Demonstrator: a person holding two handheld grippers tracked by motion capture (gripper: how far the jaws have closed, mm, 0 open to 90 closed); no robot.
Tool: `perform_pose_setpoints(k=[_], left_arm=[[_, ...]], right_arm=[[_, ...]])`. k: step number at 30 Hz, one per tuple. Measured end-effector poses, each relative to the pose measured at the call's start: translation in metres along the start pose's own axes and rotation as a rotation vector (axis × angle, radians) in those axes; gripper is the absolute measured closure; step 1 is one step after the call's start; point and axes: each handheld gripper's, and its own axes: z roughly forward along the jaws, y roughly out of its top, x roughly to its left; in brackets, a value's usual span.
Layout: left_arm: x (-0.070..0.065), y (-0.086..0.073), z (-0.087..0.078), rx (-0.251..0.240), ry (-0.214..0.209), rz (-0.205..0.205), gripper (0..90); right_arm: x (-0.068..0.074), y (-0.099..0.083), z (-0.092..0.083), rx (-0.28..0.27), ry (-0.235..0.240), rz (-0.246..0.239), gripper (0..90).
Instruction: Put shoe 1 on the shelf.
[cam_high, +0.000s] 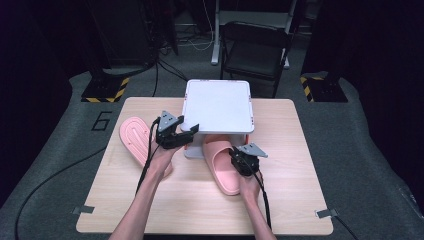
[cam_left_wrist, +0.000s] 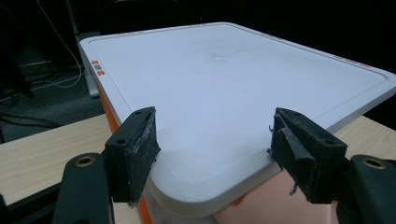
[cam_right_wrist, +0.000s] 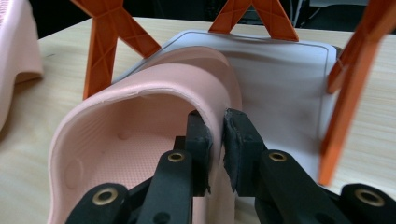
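A white shelf (cam_high: 217, 105) on orange legs (cam_right_wrist: 100, 51) stands at the table's back middle. One pink slipper (cam_high: 220, 162) lies with its toe under the shelf, over the white bottom plate (cam_right_wrist: 280, 88). My right gripper (cam_high: 234, 154) is shut on this slipper's strap (cam_right_wrist: 154, 116), one pad on either side of the strap's edge (cam_right_wrist: 215, 135). My left gripper (cam_high: 187, 131) hangs open at the shelf's front left corner, its jaws wide apart over the top's near edge (cam_left_wrist: 212, 144). Beneath the shelf top (cam_left_wrist: 224, 93) a bit of the pink slipper (cam_left_wrist: 271, 205) peeks out.
A second pink slipper (cam_high: 135, 137) lies sole up on the wooden table (cam_high: 290, 200), left of the shelf and partly under the left forearm. Behind the table stands a black folding chair (cam_high: 255, 50). Cables trail from both grippers toward the near edge.
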Motion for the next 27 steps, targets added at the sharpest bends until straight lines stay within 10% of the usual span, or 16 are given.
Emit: perform_pose_setpoints(k=[12, 18, 27], left_arm=[[-0.003, 0.002, 0.008, 0.016, -0.007, 0.0, 32.0], [-0.002, 0.002, 0.008, 0.02, -0.012, -0.001, 32.1], [-0.004, 0.002, 0.007, 0.02, -0.009, -0.007, 32.2]], right_arm=[[0.03, 0.01, 0.037, -0.04, -0.035, 0.09, 69.3], [0.012, 0.009, 0.003, -0.054, 0.093, -0.043, 41.4], [-0.006, -0.022, -0.064, -0.035, 0.268, -0.215, 28.1]])
